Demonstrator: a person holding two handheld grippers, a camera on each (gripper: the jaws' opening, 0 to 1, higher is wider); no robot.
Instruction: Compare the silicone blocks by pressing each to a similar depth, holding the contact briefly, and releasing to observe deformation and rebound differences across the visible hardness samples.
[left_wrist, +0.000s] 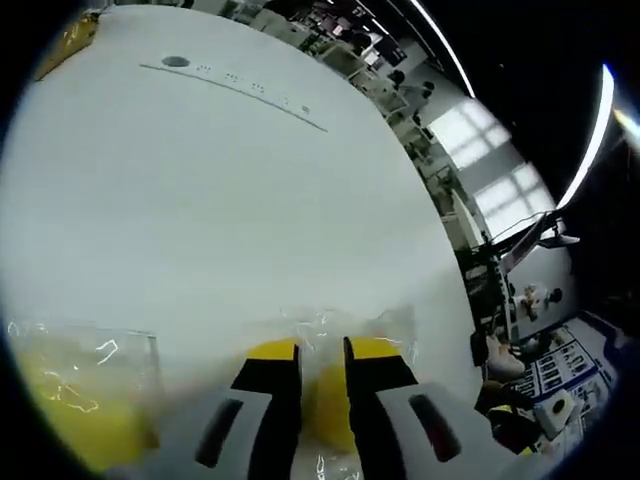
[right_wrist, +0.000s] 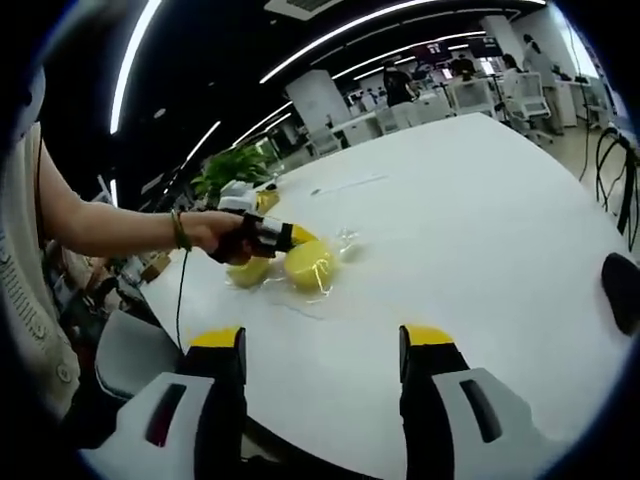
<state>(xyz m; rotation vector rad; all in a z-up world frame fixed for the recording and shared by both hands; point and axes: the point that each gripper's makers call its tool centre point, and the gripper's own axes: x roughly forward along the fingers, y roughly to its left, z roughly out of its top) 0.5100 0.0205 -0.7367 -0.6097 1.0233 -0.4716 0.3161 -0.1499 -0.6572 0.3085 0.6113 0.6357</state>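
The left gripper (left_wrist: 322, 360), jaws narrowed, is pressed onto a wrapped yellow silicone block (right_wrist: 309, 265), judged soft and slippery; the right gripper (right_wrist: 320, 345) is held wide open, empty.

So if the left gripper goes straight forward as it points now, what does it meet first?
The left gripper would likely meet the yellow silicone block in clear wrap between its jaws; it may already be touching it. Depth is unclear.

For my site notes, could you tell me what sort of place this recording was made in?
Probably an open-plan office or lab: long ceiling light strips, rows of desks with people behind the big white table, and a potted plant nearby.
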